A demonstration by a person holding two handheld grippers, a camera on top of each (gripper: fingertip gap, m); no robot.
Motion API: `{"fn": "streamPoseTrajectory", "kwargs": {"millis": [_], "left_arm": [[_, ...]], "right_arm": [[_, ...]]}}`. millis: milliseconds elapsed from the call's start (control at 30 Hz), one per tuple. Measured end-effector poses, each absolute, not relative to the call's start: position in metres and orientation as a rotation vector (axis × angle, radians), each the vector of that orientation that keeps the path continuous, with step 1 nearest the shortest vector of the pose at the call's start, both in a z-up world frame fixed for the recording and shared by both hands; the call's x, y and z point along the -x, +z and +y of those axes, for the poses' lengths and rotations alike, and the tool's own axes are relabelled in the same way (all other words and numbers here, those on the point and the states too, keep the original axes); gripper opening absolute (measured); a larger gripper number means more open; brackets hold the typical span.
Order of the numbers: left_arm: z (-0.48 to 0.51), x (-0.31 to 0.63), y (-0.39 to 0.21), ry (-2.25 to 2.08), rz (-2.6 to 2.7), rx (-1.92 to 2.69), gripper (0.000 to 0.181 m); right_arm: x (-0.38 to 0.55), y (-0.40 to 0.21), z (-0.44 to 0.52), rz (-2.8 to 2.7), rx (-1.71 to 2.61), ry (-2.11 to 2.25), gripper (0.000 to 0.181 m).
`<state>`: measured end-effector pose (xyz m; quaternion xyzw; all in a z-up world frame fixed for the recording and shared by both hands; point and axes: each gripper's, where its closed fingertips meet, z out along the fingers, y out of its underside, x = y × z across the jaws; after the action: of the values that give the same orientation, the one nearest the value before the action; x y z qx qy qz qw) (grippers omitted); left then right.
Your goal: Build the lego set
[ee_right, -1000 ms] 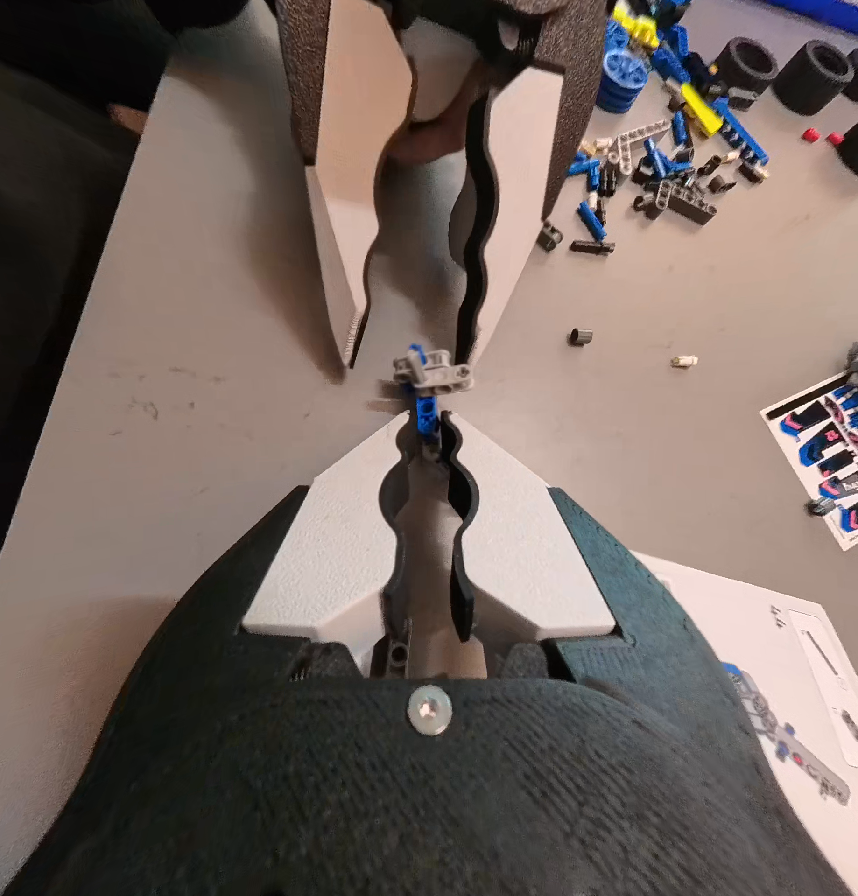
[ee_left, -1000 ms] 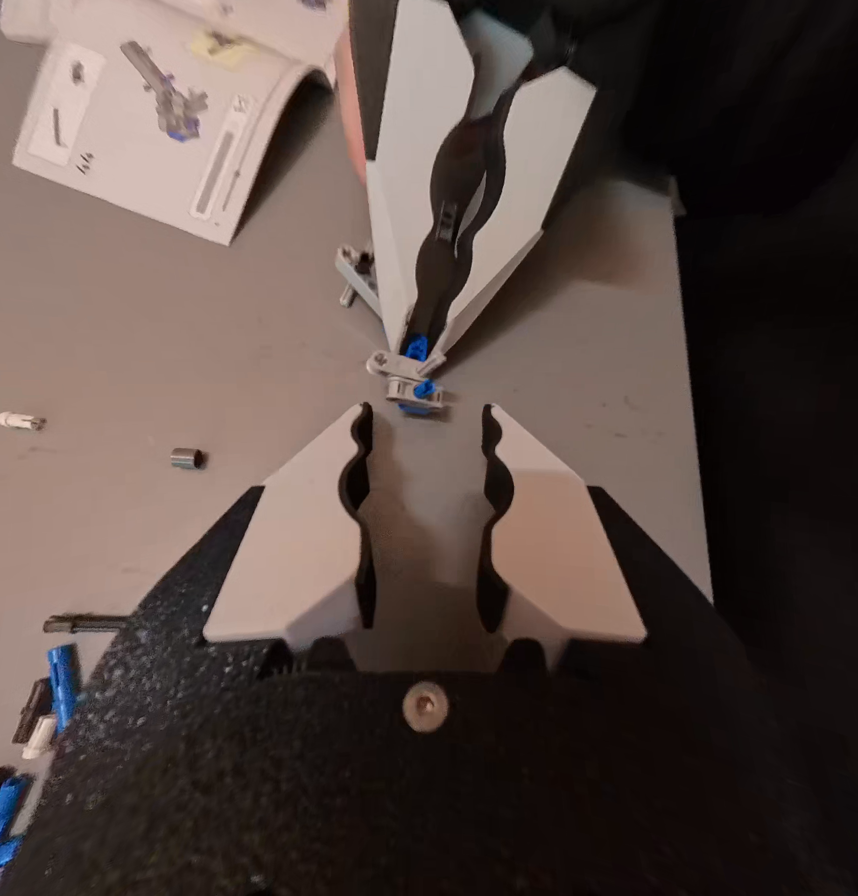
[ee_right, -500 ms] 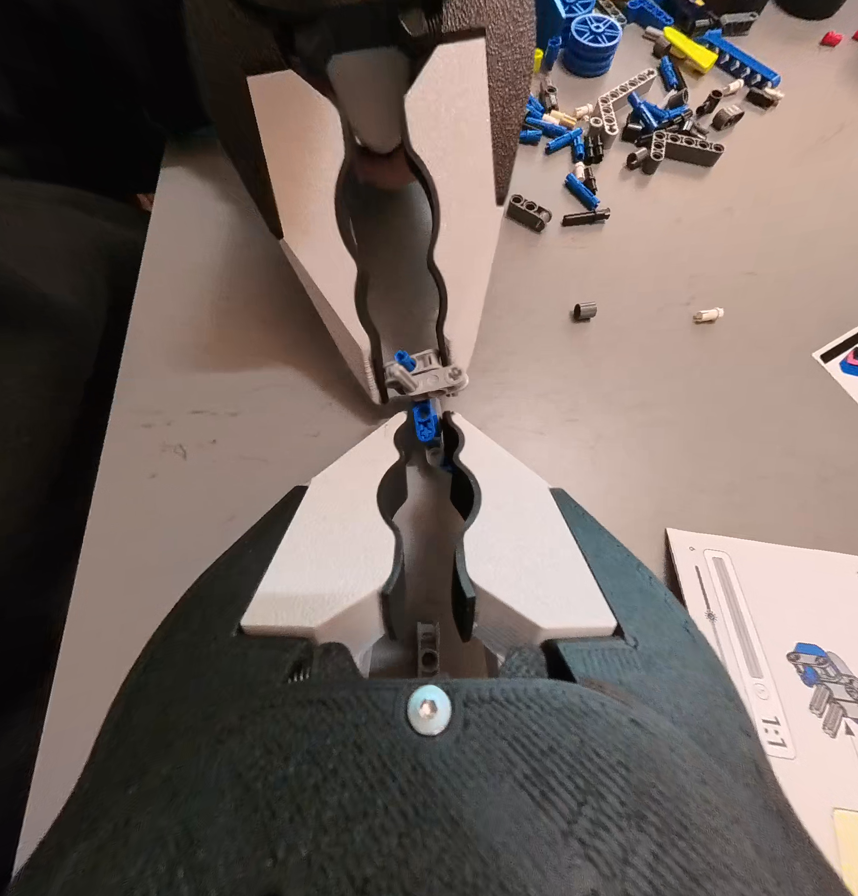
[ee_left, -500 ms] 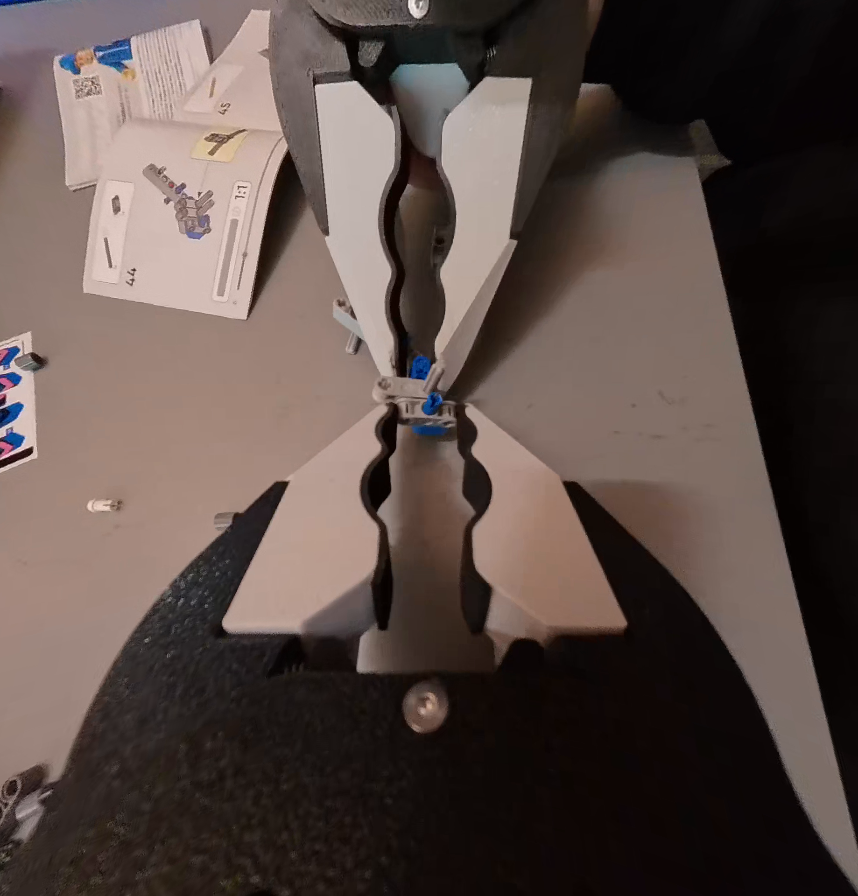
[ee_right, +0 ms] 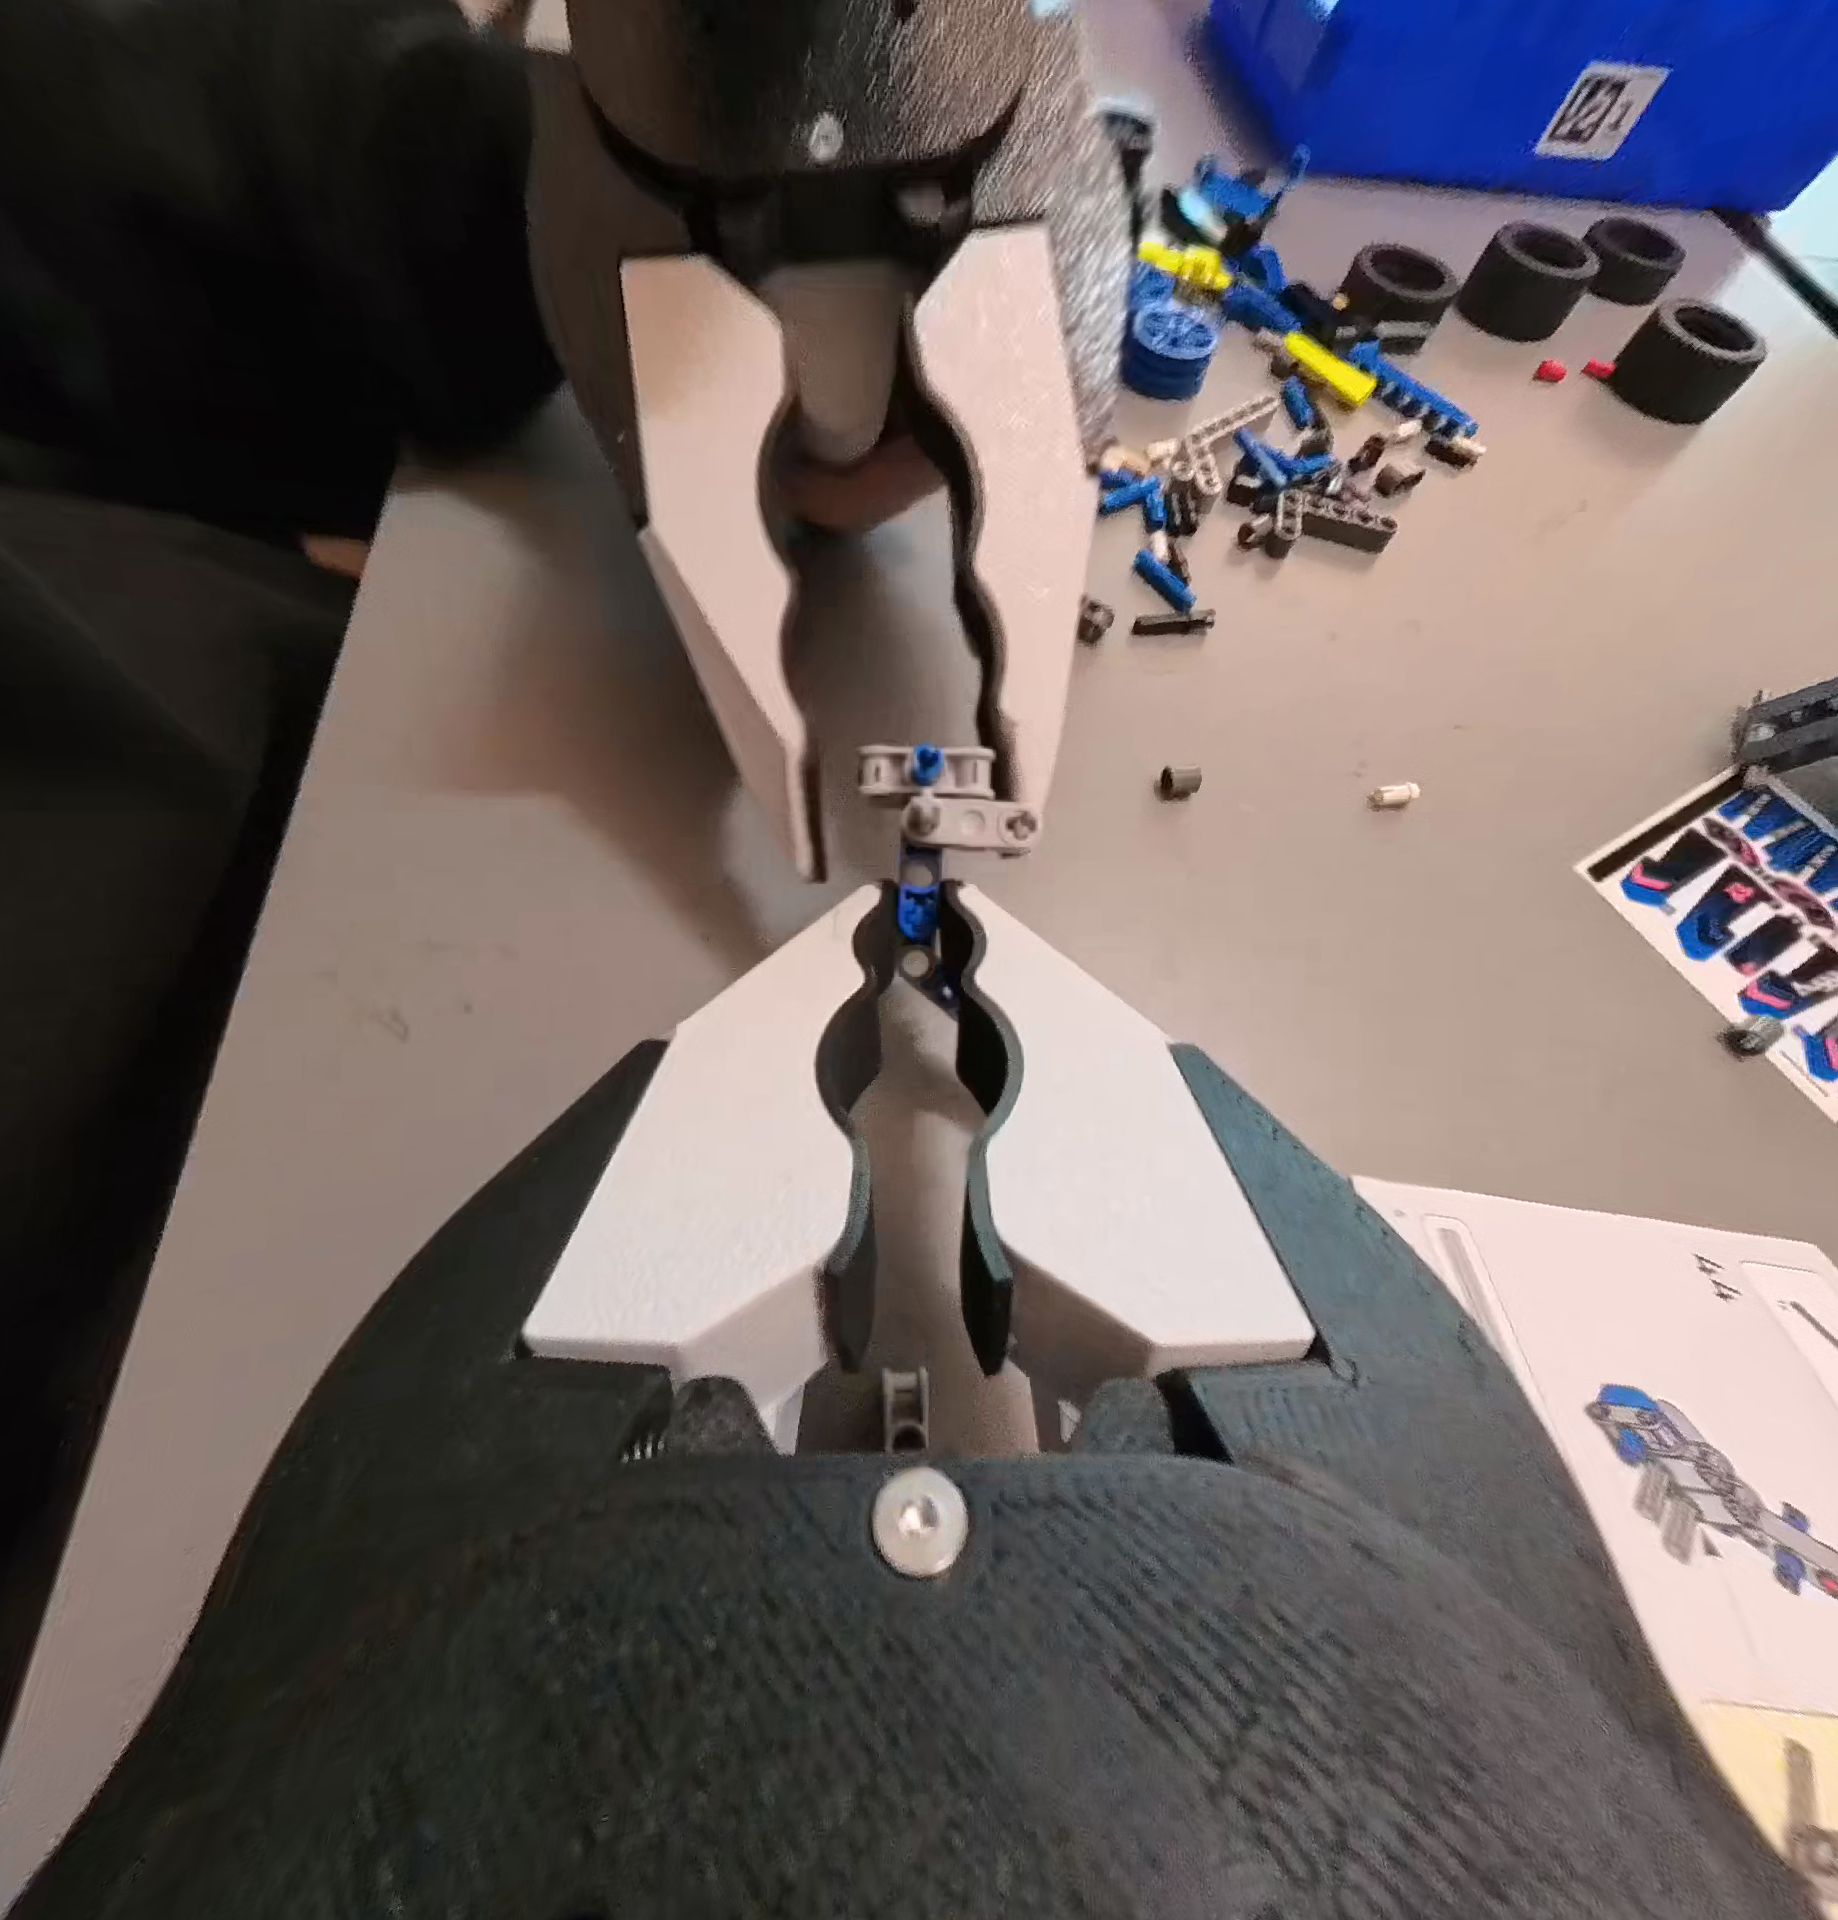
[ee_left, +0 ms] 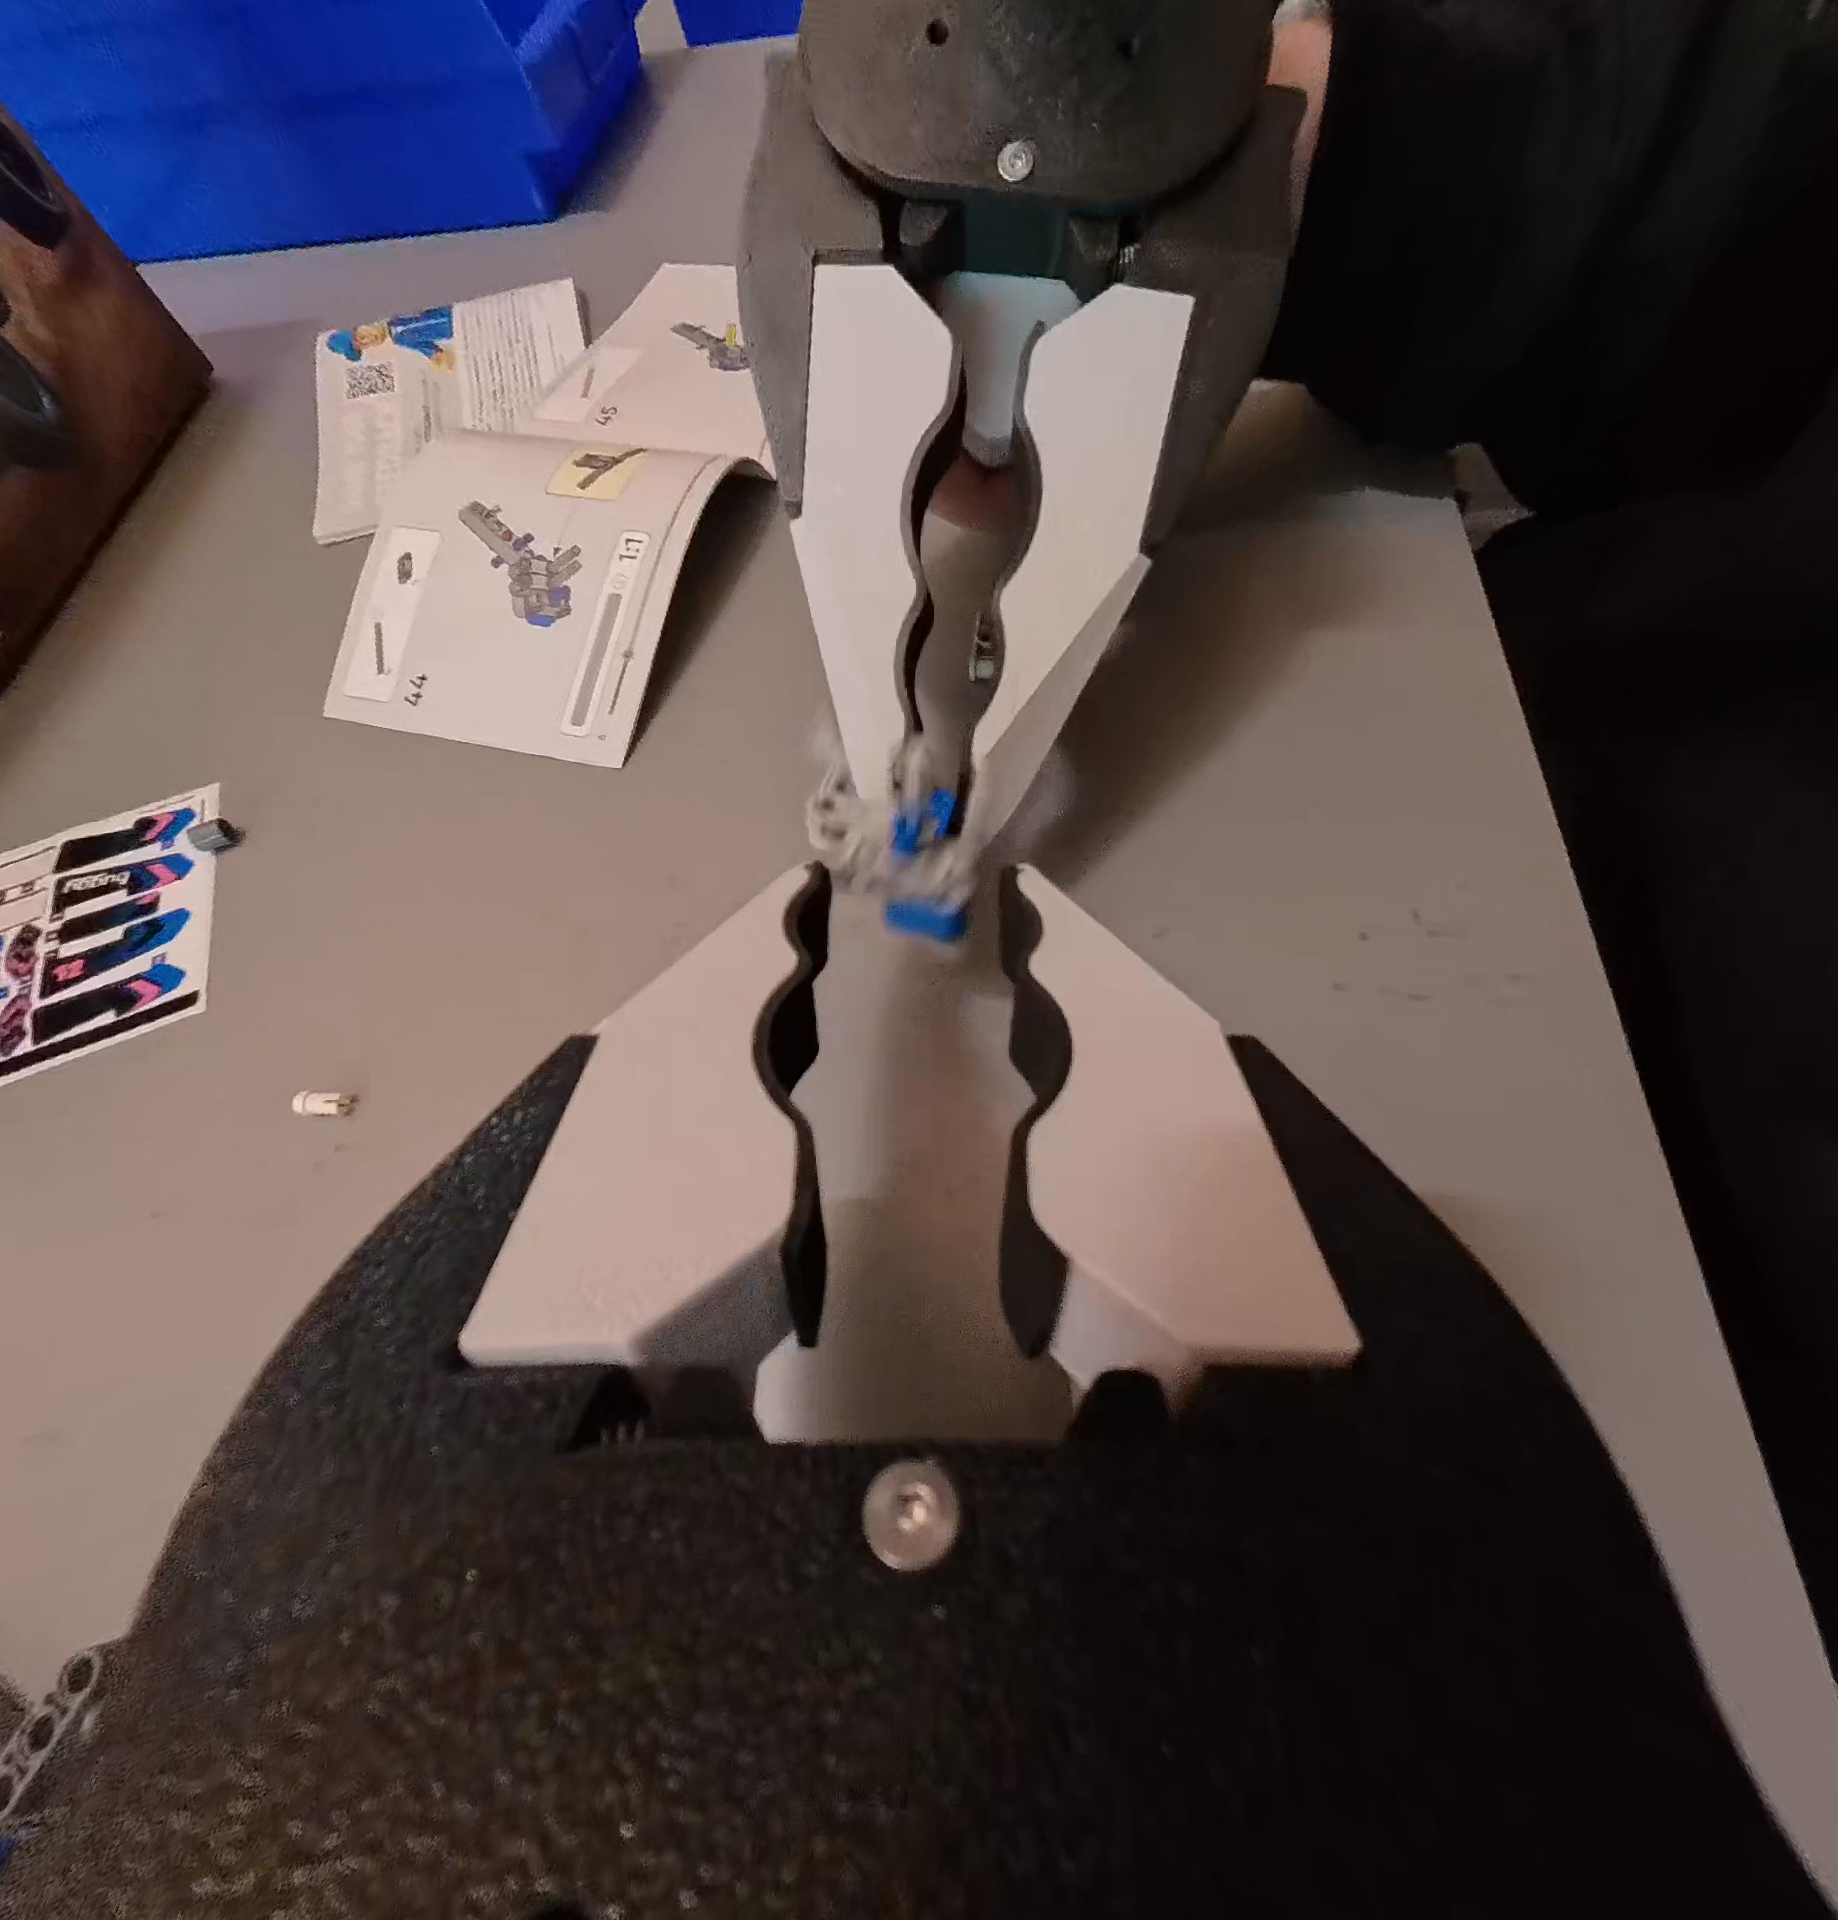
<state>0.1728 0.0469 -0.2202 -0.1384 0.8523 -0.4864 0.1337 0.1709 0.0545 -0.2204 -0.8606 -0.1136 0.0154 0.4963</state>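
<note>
- Right gripper: closed on the blue part of the small grey-and-blue sub-assembly, which it holds in the air above the grey table; the grey cross-pieces stick out beyond its tips.
- Left gripper: jaws parted with nothing held between them; half a second ago they were drawn in against the grey piece, so they have let go and widened.
- Reading: the press or adjustment seems finished, and the sub-assembly now hangs from the right gripper alone.
- Unclear: in the left wrist view the sub-assembly is smeared by motion; whether its joints are fully seated cannot be judged.
- Hidden: a grey beam shows only in part behind the right gripper's fingers.
- Cut off: the instruction booklet, sticker sheet and loose-parts pile run off frame or lie blurred.
</note>
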Motion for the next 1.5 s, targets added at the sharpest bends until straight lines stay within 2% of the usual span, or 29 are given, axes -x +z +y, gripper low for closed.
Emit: {"fn": "streamPoseTrajectory", "kwargs": {"millis": [167,267,467,633,967,1067,1267,1400,1500], "left_arm": [[0.044,-0.169,-0.219,-1.430,2.479,0.362,0.031],[0.042,-0.169,-0.216,-1.448,2.460,0.327,0.022],[0.042,-0.173,-0.205,-1.531,2.410,0.334,0.015],[0.042,-0.174,-0.190,-1.653,2.348,0.352,0.015],[0.049,-0.171,-0.128,-2.345,1.994,0.502,0.013],[0.052,-0.173,-0.121,-2.463,1.922,0.539,0.005],[0.048,-0.176,-0.127,-2.323,1.961,0.524,0.009],[0.047,-0.177,-0.128,-2.283,1.976,0.530,0.005],[0.051,-0.181,-0.125,-2.385,1.937,0.629,0.005]], "right_arm": [[-0.166,-0.216,0.056,-0.304,2.052,0.046,0.006],[-0.165,-0.216,0.056,-0.330,2.079,0.026,0.005],[-0.171,-0.202,0.056,-0.293,2.039,-0.012,0.005],[-0.172,-0.188,0.056,-0.272,1.966,-0.020,0.005],[-0.170,-0.127,0.060,-0.086,1.587,0.186,0.005],[-0.171,-0.124,0.059,-0.064,1.566,0.222,0.005],[-0.171,-0.133,0.063,-0.040,1.616,0.215,0.005],[-0.172,-0.134,0.063,-0.028,1.624,0.222,0.007],[-0.175,-0.129,0.062,-0.008,1.605,0.205,0.014]]}}
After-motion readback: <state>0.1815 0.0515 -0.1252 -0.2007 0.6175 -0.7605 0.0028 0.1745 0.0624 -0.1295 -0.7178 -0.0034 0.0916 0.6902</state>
